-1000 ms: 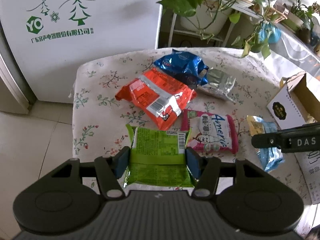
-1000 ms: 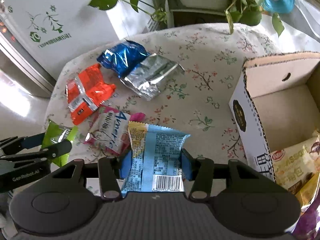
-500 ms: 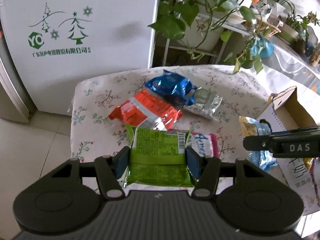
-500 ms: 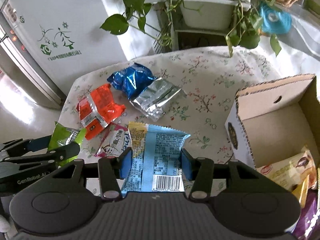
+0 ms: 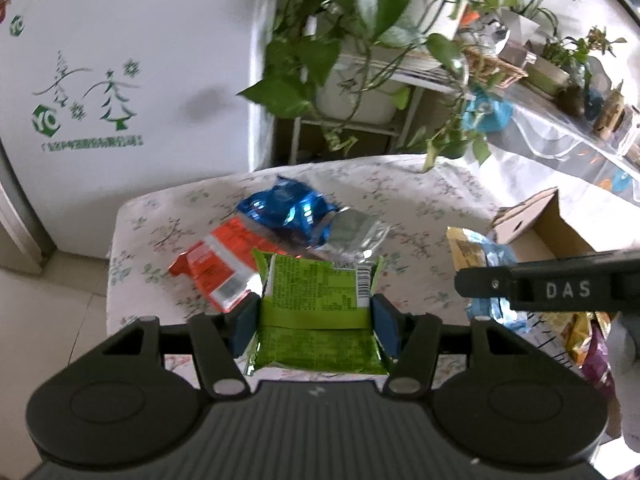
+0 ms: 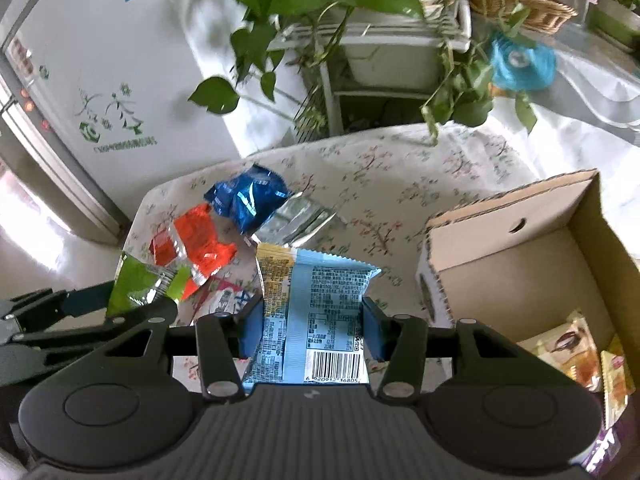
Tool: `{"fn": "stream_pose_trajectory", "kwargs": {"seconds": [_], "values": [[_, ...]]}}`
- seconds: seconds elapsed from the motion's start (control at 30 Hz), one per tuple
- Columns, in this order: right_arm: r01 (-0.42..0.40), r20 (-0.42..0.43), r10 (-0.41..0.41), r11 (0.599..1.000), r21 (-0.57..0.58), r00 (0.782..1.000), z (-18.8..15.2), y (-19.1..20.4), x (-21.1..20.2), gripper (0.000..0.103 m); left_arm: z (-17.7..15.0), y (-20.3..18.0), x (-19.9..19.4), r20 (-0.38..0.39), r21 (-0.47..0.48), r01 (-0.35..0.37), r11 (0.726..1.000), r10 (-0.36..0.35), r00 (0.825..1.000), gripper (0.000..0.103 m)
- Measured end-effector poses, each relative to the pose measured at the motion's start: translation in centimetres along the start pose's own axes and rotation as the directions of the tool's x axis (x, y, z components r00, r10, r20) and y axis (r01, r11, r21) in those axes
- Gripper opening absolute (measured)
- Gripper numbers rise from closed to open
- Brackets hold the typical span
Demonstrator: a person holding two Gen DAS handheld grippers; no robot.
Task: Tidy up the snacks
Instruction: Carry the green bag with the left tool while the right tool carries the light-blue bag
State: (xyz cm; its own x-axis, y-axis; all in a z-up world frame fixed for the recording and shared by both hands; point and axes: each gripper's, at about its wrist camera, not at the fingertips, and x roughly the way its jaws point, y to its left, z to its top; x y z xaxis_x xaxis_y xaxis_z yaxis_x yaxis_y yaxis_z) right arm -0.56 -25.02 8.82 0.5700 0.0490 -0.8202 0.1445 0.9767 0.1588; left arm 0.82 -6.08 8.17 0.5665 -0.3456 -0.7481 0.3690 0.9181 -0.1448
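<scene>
My left gripper (image 5: 316, 320) is shut on a green snack packet (image 5: 316, 312) and holds it well above the floral table (image 5: 400, 184). My right gripper (image 6: 312, 328) is shut on a light blue snack packet (image 6: 320, 312), raised left of the open cardboard box (image 6: 500, 256). The green packet also shows in the right wrist view (image 6: 136, 284). The blue packet also shows in the left wrist view (image 5: 488, 264). On the table lie an orange packet (image 6: 188, 244), a dark blue packet (image 6: 244, 196), a silver packet (image 6: 296, 220) and a pink-white packet (image 6: 224, 300).
The box holds several snack packets (image 6: 576, 356) at its near end. A white fridge (image 5: 120, 80) stands behind the table to the left. Potted plants on a white stand (image 6: 384, 40) hang over the table's far edge.
Both grippers have risen and pulled back with their packets; the table and box look smaller and farther below. The loose packets have not moved.
</scene>
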Motion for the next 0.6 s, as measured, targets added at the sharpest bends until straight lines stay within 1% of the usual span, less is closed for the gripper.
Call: {"fn": "stream_pose_trajectory", "kwargs": {"seconds": [0.13,0.33,0.6], "values": [[0.026,0.033,-0.026,1.000,0.006,0.999,0.3,-0.7,-0.9,0.057,0.4,-1.4,0.0,0.010,-0.001,0.023,1.000,-0.023,1.000,0.059],[0.031,0.062,-0.033,0.999,0.030,0.998,0.4,-1.9,-2.0,0.057,0.9,-3.6,-0.2,0.035,0.013,0.044,0.999,-0.044,0.998,0.059],[0.044,0.102,-0.050,0.997,0.067,0.994,0.7,-3.9,-3.7,0.057,1.3,-6.2,0.3,0.047,0.013,0.085,0.996,-0.086,0.995,0.059]]}}
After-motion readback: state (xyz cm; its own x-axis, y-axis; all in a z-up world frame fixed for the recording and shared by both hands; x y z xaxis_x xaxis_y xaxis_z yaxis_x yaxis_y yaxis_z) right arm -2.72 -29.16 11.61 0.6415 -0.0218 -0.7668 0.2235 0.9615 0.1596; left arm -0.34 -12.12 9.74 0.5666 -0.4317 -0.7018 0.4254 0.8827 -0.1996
